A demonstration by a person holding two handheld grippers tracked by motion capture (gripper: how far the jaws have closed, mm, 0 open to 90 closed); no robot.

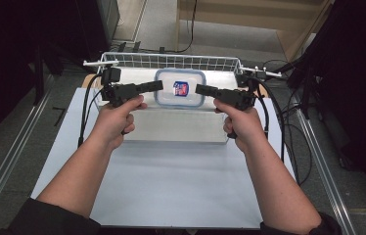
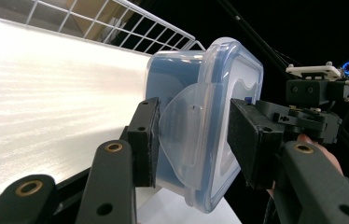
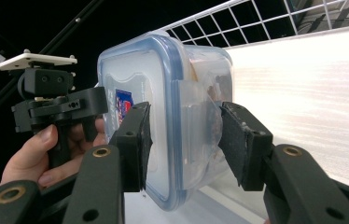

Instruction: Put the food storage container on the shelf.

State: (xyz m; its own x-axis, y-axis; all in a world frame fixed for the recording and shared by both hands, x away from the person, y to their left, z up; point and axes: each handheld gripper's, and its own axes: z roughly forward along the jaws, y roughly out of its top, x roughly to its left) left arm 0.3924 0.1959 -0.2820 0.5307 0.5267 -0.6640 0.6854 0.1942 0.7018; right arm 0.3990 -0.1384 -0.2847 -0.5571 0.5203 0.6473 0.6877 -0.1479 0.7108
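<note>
A clear plastic food container [image 1: 179,88] with a blue-rimmed snap lid and a small red and blue sticker is over the back of a metal tray [image 1: 171,128]. My left gripper [image 1: 159,86] clamps its left end and my right gripper [image 1: 198,89] its right end. In the left gripper view the container [image 2: 200,130] sits edge-on in the left gripper [image 2: 193,140], one pad on the lid and one on the base beside a side latch. The right gripper view has the container [image 3: 177,116] pinched the same way in the right gripper [image 3: 184,144].
A white wire basket wall [image 1: 171,61] rims the tray's back and sides. The pale table [image 1: 171,191] spreads in front of the tray. Cables trail off both grippers down the table's sides. Dark stands and rails flank the table.
</note>
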